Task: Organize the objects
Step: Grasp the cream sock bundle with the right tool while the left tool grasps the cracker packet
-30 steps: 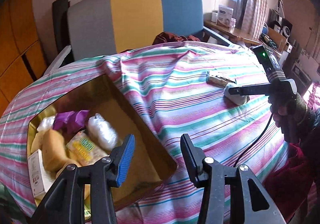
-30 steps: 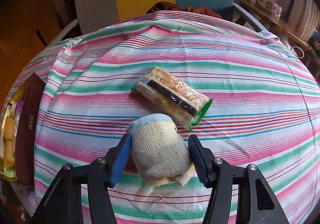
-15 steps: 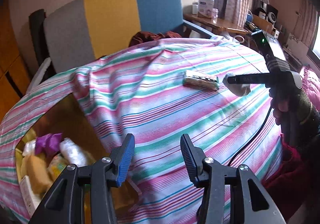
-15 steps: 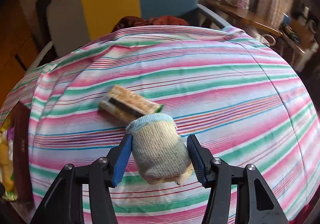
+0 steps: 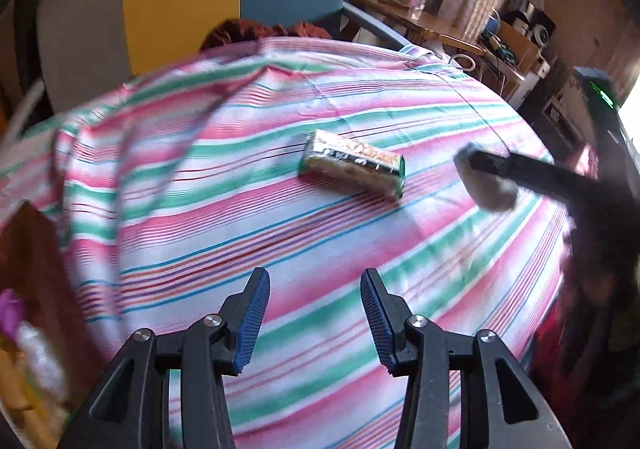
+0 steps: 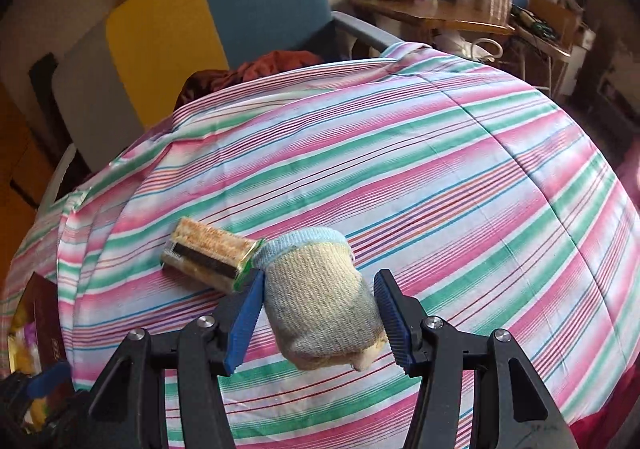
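The left gripper and right gripper are black, with ridged blue fingers and round silver screws.

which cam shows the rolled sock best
The right wrist view: the rolled sock fills the foreground, sharp, clamped between the right gripper's pads, its blue cuff and knit clear. The left wrist view shows it only as a small blurred lump at the right, partly behind that gripper's finger.

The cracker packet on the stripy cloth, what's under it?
The cracker packet lies flat on the stripy cloth, with nothing else showing beneath. What the cloth itself covers cannot be seen.
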{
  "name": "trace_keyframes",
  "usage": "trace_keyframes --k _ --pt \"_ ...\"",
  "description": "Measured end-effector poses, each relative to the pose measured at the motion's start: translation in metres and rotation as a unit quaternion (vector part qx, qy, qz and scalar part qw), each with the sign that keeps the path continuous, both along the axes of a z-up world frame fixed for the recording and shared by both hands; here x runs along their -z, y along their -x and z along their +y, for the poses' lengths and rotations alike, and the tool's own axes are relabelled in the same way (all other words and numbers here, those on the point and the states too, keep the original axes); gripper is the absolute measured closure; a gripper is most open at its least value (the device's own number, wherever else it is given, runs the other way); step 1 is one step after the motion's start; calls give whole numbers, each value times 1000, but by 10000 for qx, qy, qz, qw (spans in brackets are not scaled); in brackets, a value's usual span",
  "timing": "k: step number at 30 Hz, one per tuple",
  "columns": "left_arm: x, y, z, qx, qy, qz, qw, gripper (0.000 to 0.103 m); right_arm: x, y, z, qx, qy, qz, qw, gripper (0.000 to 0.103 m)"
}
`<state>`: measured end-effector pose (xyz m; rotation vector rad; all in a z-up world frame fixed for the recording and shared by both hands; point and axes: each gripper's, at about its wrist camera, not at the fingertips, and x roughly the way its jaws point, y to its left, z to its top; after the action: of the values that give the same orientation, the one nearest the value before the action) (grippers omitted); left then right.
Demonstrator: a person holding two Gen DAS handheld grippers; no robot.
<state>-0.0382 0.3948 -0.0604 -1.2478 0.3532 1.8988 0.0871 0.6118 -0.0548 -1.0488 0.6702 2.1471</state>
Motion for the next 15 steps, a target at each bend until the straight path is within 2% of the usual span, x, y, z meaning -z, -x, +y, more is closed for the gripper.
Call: trace_keyframes --k 6,11,13,15 --pt "16 23 55 -236 -110 -604 9978 55 -4 -14 14 328 203 307 9988 46" --pt "28 48 96 -773 -249 -1104 9906 55 -2 -20 22 420 433 496 9969 46" --pt "34 57 112 -919 -217 -1214 9881 55 -2 -22 23 442 495 561 9962 46" --pt "37 62 124 -1036 -122 -1104 9884 55 -2 -24 24 464 565 632 9953 46"
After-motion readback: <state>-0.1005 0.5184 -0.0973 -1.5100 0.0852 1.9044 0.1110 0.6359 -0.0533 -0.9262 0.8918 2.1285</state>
